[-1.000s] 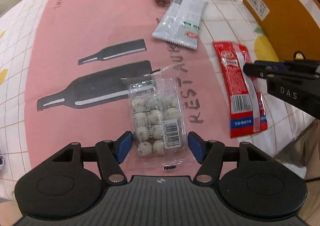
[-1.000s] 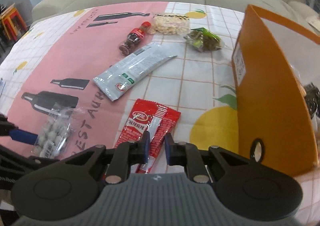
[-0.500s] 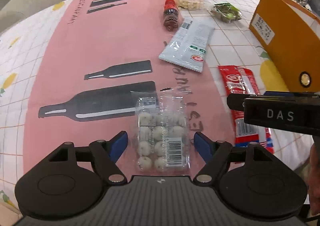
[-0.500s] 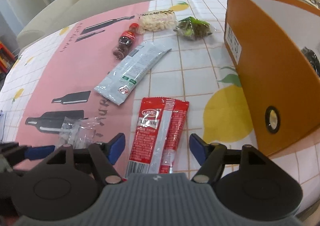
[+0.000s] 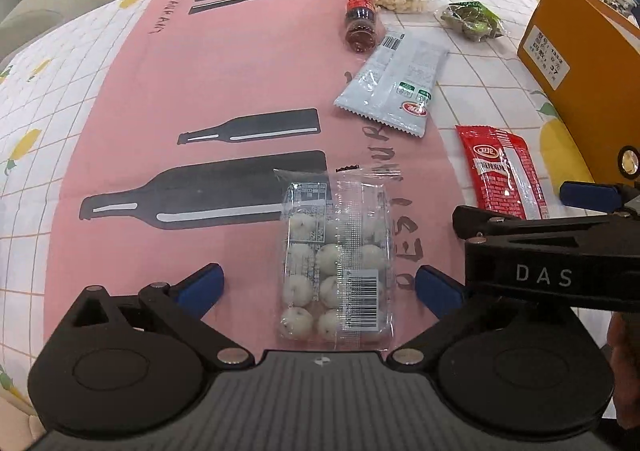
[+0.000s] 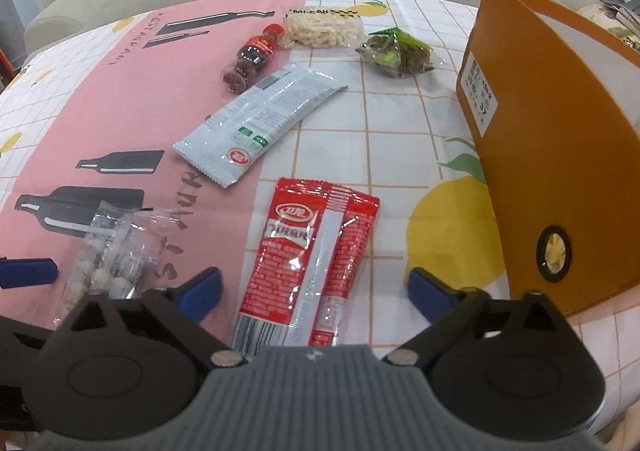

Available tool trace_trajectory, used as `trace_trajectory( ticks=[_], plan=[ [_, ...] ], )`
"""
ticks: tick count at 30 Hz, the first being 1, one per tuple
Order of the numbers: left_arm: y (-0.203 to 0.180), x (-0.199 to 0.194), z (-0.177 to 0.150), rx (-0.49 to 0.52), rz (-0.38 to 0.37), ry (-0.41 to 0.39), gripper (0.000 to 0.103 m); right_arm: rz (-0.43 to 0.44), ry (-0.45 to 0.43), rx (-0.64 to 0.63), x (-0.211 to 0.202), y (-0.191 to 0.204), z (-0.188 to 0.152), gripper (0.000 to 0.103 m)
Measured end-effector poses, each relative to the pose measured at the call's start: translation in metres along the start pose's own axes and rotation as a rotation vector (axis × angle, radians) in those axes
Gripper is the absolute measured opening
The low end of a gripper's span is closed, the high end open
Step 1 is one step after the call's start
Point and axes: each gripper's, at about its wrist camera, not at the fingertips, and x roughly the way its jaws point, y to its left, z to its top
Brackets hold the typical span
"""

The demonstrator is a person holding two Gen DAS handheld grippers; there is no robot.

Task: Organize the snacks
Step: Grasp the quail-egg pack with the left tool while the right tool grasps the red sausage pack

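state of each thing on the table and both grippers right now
left gripper: open, straddling the clear pack
right gripper: open, straddling the red packet
clear pack: flat, sealed
red packet: flat, sealed
grey packet: flat, sealed
small bottle: on its side, capped
orange box: upright

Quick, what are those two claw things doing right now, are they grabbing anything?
Left gripper: open, holding nothing; the clear pack of white balls lies between its fingers.
Right gripper: open, holding nothing; the red packet lies between its fingers.

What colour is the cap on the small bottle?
Red; the bottle cap shows best in the right wrist view.
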Motion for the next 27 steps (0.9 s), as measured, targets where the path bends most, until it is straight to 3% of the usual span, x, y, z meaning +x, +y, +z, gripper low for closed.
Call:
trace_trajectory(
  ticks=[10, 14, 16, 18, 27],
  plan=[
    [-0.002, -0.003, 0.002, 0.006, 0.003, -0.025, 0.103, -0.049, 0.005, 0.037, 0.000, -0.004, -0.002, 0.099],
    [-0.006, -0.007, 0.003, 0.032, -0.011, -0.076, 0.088, -0.074, -0.029, 0.042, -0.005, -0.007, -0.002, 0.076],
    [-0.005, -0.008, 0.002, 0.027, -0.015, -0.091, 0.078, -0.065, -0.036, 0.025, -0.007, -0.007, -0.002, 0.070],
    [-0.004, -0.009, 0.002, 0.028, -0.022, -0.098, 0.067, -0.053, -0.042, 0.006, -0.009, -0.005, -0.002, 0.055],
    [-0.006, -0.023, 0.007, 0.050, -0.017, -0.106, 0.063, 0.036, -0.046, 0.029, -0.016, -0.010, -0.001, 0.035]
  ],
)
